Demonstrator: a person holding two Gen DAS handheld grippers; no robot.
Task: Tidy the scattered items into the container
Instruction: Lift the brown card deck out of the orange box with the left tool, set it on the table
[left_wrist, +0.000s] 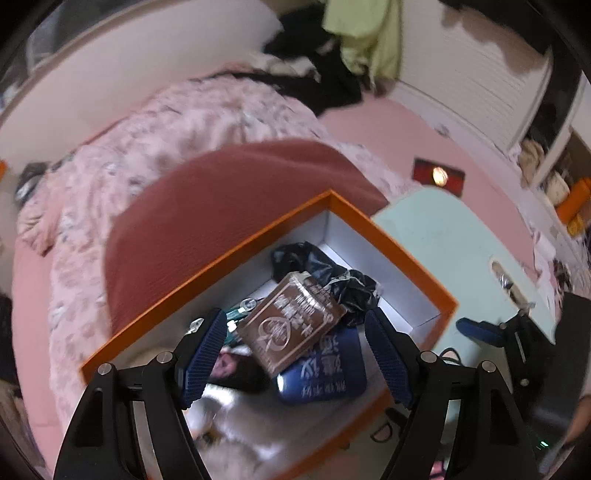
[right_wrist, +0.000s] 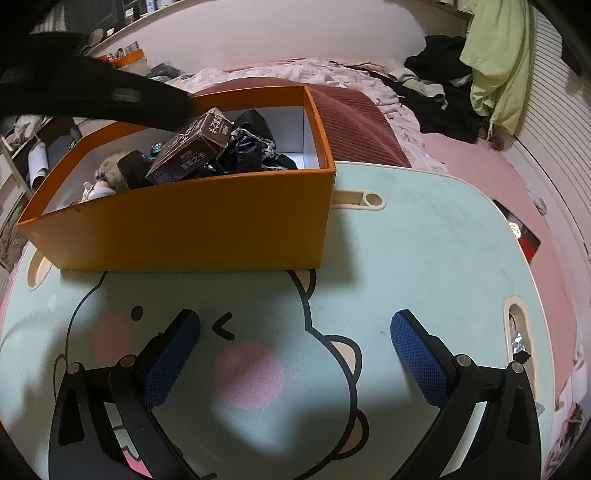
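Observation:
An orange box stands on a mint lap table. Inside lie a brown carton, a blue packet, black crumpled cloth and a doll. My left gripper is open above the box, its jaws either side of the brown carton, not touching it. My right gripper is open and empty, low over the table's cartoon face in front of the box. The left gripper's arm reaches over the box in the right wrist view.
The table sits on a pink bed with a floral quilt and a dark red pillow behind the box. A dark card lies on the bed right of the table. Clothes are piled at the back.

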